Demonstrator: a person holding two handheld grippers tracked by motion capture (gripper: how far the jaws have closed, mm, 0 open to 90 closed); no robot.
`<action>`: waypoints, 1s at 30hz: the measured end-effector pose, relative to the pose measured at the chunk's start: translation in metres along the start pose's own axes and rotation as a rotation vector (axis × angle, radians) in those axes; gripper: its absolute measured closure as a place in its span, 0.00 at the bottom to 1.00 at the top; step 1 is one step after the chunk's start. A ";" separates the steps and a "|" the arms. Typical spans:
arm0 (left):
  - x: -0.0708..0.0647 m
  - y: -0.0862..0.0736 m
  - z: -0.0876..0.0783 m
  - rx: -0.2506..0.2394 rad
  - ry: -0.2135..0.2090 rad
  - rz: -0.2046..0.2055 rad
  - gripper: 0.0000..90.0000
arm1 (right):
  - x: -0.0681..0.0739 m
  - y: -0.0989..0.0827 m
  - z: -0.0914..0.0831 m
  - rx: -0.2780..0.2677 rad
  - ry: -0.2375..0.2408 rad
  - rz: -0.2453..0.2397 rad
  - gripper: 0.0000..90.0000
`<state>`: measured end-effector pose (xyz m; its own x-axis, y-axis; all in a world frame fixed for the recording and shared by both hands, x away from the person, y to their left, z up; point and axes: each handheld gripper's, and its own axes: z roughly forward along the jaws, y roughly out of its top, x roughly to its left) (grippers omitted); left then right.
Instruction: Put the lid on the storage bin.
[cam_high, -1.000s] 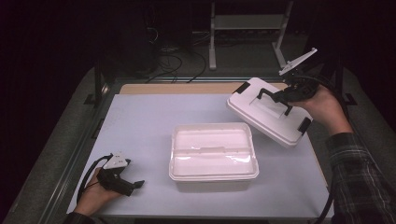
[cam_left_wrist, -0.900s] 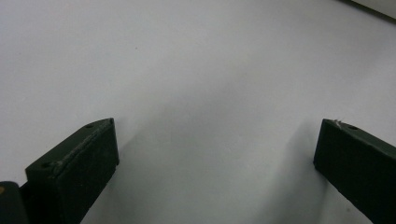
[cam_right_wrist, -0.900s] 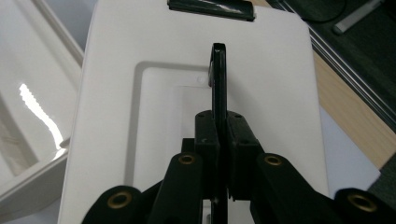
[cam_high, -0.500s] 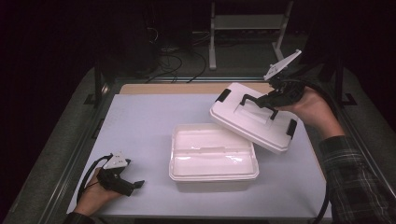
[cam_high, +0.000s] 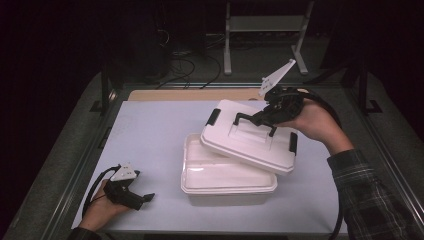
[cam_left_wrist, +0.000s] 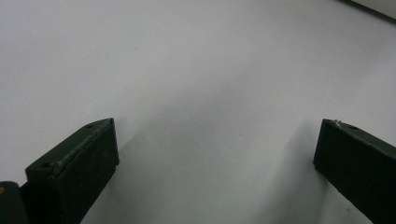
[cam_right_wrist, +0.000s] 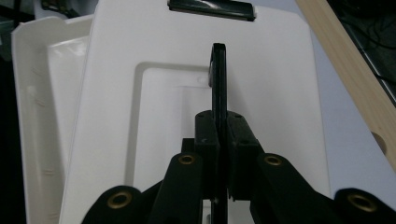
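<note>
Right gripper (cam_high: 265, 118) clamped on black handle (cam_right_wrist: 219, 84) of white lid (cam_high: 250, 142), held tilted over far right of open box (cam_high: 227, 182). Left gripper (cam_high: 142, 198) open, near left on table (cam_high: 150, 130) (idle). Risk: the tilted lid catches the box rim, seating crooked.

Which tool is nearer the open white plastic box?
Right. The right tool holds the white lid above the open white plastic box; the left tool rests apart on the table.
</note>
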<state>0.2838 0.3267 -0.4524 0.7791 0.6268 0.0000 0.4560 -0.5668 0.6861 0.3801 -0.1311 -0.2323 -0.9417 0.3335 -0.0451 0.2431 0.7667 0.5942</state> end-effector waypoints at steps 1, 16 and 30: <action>0.000 0.000 0.000 0.000 0.000 0.000 0.00 | 0.003 0.003 0.002 0.001 0.013 -0.010 0.94; 0.000 0.000 0.000 -0.001 0.000 -0.001 0.00 | 0.039 0.036 0.036 0.029 0.170 -0.184 0.94; 0.000 0.000 0.000 -0.001 -0.001 -0.002 0.00 | 0.046 0.034 0.049 0.083 0.231 -0.231 0.94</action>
<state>0.2837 0.3265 -0.4524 0.7785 0.6276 -0.0020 0.4572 -0.5650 0.6869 0.3560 -0.0627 -0.2539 -0.9996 0.0198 0.0177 0.0261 0.8530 0.5213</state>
